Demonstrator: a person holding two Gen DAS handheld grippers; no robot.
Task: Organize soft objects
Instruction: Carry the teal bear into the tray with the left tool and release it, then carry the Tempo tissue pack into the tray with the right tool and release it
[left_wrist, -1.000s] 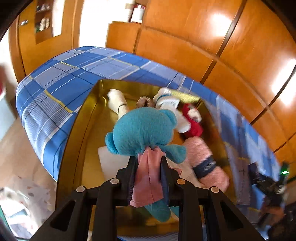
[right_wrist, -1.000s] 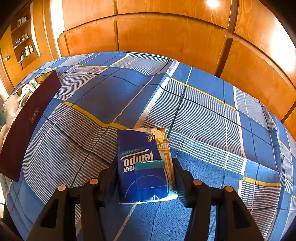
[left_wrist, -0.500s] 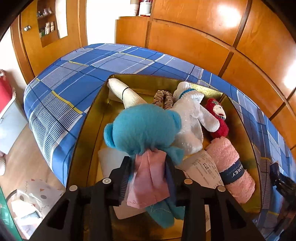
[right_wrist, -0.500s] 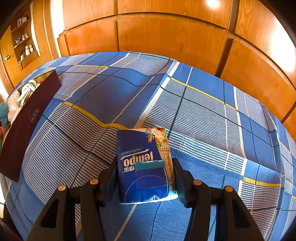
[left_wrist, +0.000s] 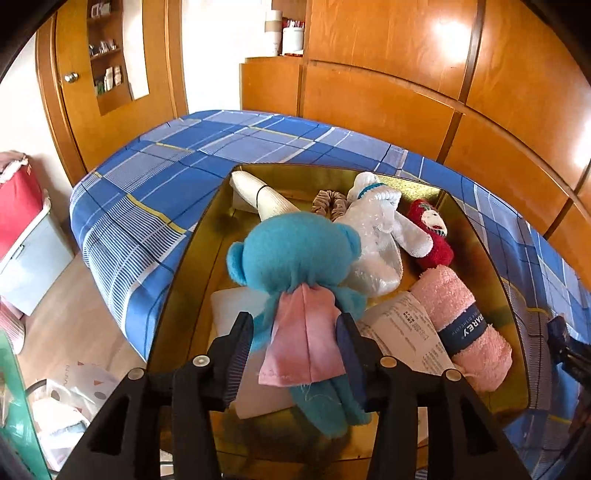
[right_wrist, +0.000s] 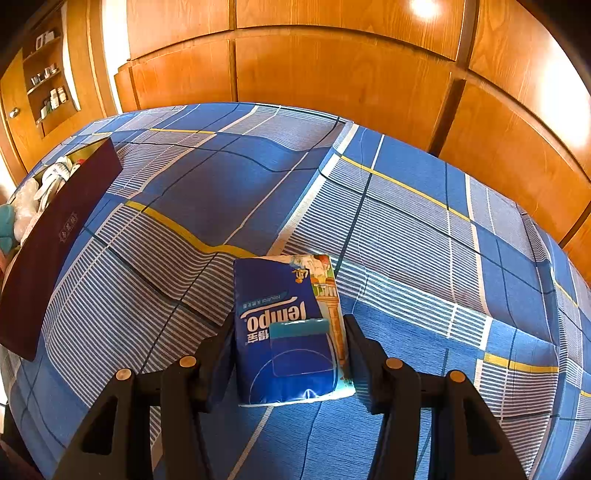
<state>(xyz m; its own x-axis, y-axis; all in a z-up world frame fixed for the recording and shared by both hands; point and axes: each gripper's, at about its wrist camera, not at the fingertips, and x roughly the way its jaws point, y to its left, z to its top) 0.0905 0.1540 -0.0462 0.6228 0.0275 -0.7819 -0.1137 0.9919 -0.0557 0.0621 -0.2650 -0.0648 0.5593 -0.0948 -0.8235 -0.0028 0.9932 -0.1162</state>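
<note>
Left hand-held gripper (left_wrist: 295, 350): jaws opening, fuzzy turquoise plush bear (left_wrist: 295, 254) between them, lying on its front inside the gold-lined open box (left_wrist: 184, 266) on the blue plaid bed (left_wrist: 147, 192). Round head with two small ears pointing away from the camera, pale pink cloth cape (left_wrist: 306, 339) tied at the neck and spread down the back, turquoise legs trailing toward the camera. Right pad close against the cape edge, left pad beside the bear's arm with a small gap; no squeeze visible on the fabric.

Packed around the bear in the same box: white shiny plush animal with a teal collar (left_wrist: 376, 236) just right of the head, red-and-white small plush doll (left_wrist: 430, 236) beyond it, beige ruffled scrunchie (left_wrist: 328, 205) at the far side, cream rolled sock with a black band (left_wrist: 266, 199) at the far left, pink rolled towel with a navy paper band (left_wrist: 461, 328) along the right wall, printed paper slip (left_wrist: 406, 328) beside the towel, flat white pad (left_wrist: 236, 306) under the bear.

Right hand-held gripper (right_wrist: 290, 347): partly spread, straddling a blue Tempo tissue pack (right_wrist: 284, 332) flat on the bed, printing upside down, teal resealing tab on top. Jaws close against both long sides; actual clamping cannot be told. Dark maroon box wall (right_wrist: 55, 236) at far left.
</note>
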